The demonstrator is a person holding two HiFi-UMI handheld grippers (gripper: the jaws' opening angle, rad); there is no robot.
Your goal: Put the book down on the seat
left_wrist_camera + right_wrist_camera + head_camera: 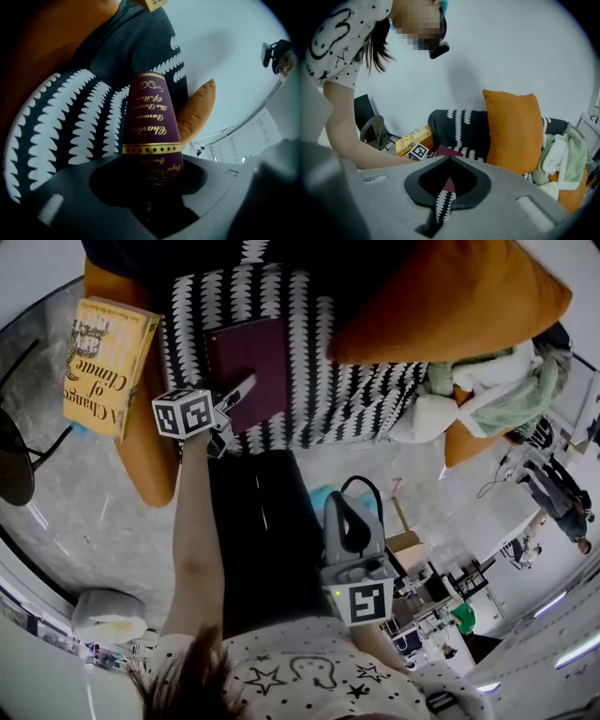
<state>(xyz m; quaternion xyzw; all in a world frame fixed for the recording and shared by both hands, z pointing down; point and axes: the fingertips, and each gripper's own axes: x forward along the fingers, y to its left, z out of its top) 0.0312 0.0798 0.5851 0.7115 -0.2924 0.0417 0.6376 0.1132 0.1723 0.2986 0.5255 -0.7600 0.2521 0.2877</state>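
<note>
Nearest the body, the right gripper [349,514] is held with its jaws drawn together on nothing. Farther out, the maroon book [251,367] is pinched by the left gripper [234,395] over the black-and-white seat [366,395]. Its near end is hidden between the jaws, and contact with the seat cannot be made out.

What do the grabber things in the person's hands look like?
The left gripper and the right gripper are both smooth grey plastic with a dark lining around the jaws. Each carries a white cube printed with black square markers. The person wears a white short-sleeved shirt with black dots and stars.
</note>
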